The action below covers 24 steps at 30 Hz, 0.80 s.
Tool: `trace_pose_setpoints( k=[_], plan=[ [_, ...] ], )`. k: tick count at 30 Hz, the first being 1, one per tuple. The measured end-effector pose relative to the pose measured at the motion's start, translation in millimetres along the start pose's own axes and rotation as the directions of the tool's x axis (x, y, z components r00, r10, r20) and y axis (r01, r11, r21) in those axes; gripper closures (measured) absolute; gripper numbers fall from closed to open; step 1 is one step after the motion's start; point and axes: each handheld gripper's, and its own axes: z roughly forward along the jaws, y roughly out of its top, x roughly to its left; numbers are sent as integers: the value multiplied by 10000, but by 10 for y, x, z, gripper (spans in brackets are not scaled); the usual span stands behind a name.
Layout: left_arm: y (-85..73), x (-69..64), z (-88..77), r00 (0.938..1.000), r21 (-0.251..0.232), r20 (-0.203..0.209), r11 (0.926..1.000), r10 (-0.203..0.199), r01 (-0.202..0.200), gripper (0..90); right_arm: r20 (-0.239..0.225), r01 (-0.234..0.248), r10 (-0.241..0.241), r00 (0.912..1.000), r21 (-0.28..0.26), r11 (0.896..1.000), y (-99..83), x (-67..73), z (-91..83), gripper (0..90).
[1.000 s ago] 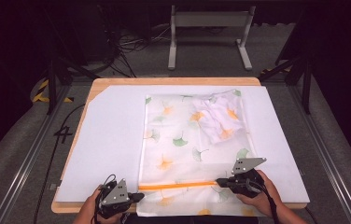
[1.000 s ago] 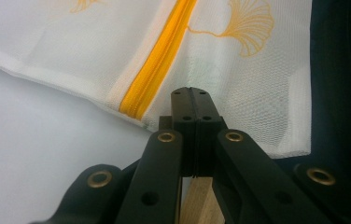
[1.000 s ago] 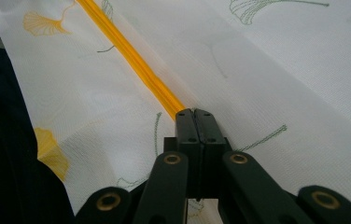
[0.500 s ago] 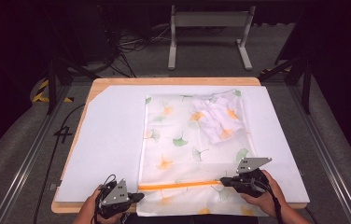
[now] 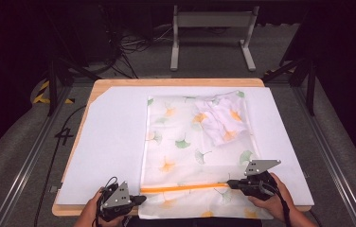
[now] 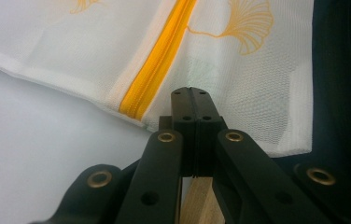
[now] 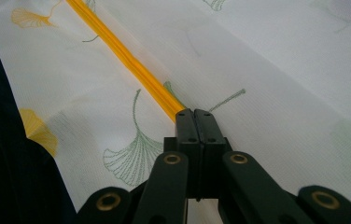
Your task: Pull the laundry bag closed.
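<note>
- While you are working at the near edge of the table, the white mesh laundry bag printed with green and orange ginkgo leaves (image 5: 192, 146) is lying flat on the white sheet (image 5: 114, 142) that covers the wooden tabletop (image 5: 176, 82), its near end hanging slightly over the edge toward you.
- Your left gripper (image 5: 137, 200) is sitting with its jaws pressed fully together at the bag's left edge, just beside the start of the orange zipper (image 5: 183, 187); it looks to be pinching the mesh hem there, though the fabric between the jaws is hidden.
- Your right gripper (image 5: 230, 183) is also closed tight, right at the far end of the orange line, probably on the zipper pull, but the pull itself is hidden by the jaws.
- If you are pulling along the zipper, the thin mesh could be bunching or getting caught in the teeth, likely if the left hold is slipping and the bag is losing tension.
- Pulling upward rather than along the track could be dragging the whole bag off the table.
- A crumpled white printed garment (image 5: 221, 118) is sitting inside the bag near its far right corner, well apart from both grippers.
- Nothing is standing between your grippers; a metal stand (image 5: 211, 33) and cables (image 5: 133, 45) are lying on the floor beyond the table.
</note>
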Motion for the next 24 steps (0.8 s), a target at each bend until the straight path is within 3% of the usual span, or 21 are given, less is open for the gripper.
trace_pose_setpoints(
  k=[24],
  plan=[
    [-4, 19, 2, 9999, -63, 137, 10000, -8, 9, 900, 245, -213, 217, 9995, -161, 9996, -96, -47, -137, 900]
  ],
)
